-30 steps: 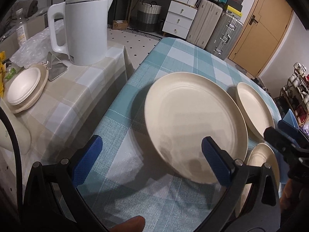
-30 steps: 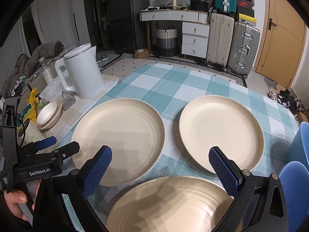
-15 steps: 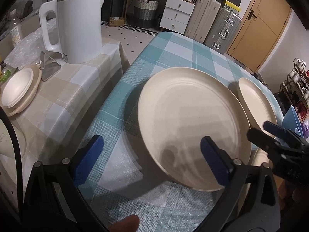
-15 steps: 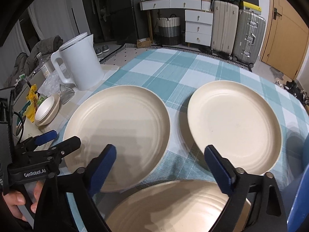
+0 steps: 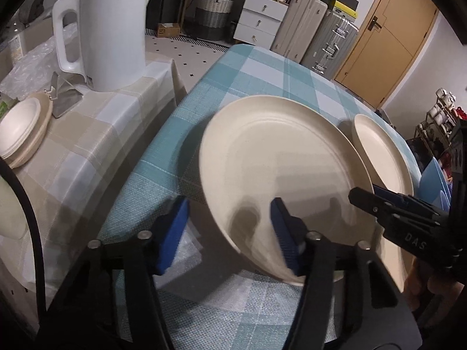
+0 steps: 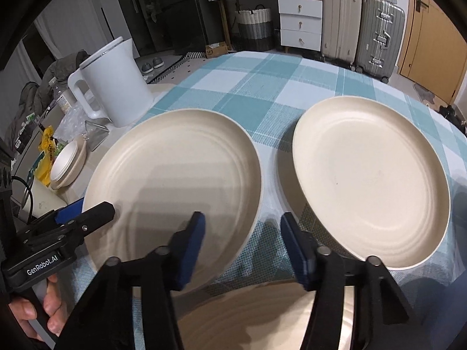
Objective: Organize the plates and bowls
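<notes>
Three cream plates lie on the teal checked tablecloth [image 6: 262, 87]. The left plate [image 5: 280, 169] [image 6: 175, 180] has its near-left rim between the fingers of my left gripper [image 5: 230, 227], which is half closed around the rim with a gap still showing. The right plate [image 6: 370, 180] [image 5: 382, 160] lies beside it. A third plate [image 6: 256, 318] lies nearest, under my right gripper [image 6: 242, 245], which is partly open and empty over the gap between the two far plates. A blue bowl [image 5: 435, 180] shows at the right edge.
A white kettle [image 5: 108, 35] [image 6: 113, 87] stands on a beige-clothed side table [image 5: 87, 134] to the left, with a stack of small white and cream dishes [image 5: 20, 128] and a metal clip stand [image 5: 64, 99]. Suitcases and drawers stand behind.
Both grippers have narrowed from wide open. My left gripper moved forward so its fingers straddle the left plate's rim. My right gripper moved forward over the near plate.
</notes>
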Tool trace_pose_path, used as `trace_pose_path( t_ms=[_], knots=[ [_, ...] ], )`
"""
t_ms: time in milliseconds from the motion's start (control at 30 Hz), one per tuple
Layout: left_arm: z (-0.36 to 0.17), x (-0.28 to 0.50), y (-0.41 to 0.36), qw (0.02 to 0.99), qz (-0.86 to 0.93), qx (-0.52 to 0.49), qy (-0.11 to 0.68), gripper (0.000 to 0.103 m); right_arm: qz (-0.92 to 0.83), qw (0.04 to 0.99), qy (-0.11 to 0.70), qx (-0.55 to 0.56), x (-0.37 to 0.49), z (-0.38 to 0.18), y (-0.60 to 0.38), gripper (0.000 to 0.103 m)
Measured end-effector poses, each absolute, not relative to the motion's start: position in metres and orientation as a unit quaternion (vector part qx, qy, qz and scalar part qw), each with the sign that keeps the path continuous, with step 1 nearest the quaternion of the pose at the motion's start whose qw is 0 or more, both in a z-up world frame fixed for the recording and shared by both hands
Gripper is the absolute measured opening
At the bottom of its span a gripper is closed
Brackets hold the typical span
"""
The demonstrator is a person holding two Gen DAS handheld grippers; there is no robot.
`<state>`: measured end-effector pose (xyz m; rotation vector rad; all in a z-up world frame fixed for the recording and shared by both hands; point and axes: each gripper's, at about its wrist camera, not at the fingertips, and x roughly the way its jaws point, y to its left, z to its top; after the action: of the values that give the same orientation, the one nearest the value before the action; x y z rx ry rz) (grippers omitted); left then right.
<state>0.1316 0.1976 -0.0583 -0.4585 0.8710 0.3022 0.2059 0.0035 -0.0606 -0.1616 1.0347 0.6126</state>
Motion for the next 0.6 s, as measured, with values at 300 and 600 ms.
trace_pose_path(
  t_ms=[300, 600],
  knots=[
    [-0.0605, 0.1307, 0.1986, 0.869, 0.144, -0.223, 0.418, 0.018, 0.274, 0.827, 0.485, -0.076, 0.2078, -0.0651, 0.0004, 0.021],
    [-0.0592, 0.1304, 0.1972, 0.872, 0.146, -0.218, 0.414, 0.018, 0.274, 0.831, 0.477, -0.085, 0.2022, -0.062, 0.0022, 0.017]
  ],
)
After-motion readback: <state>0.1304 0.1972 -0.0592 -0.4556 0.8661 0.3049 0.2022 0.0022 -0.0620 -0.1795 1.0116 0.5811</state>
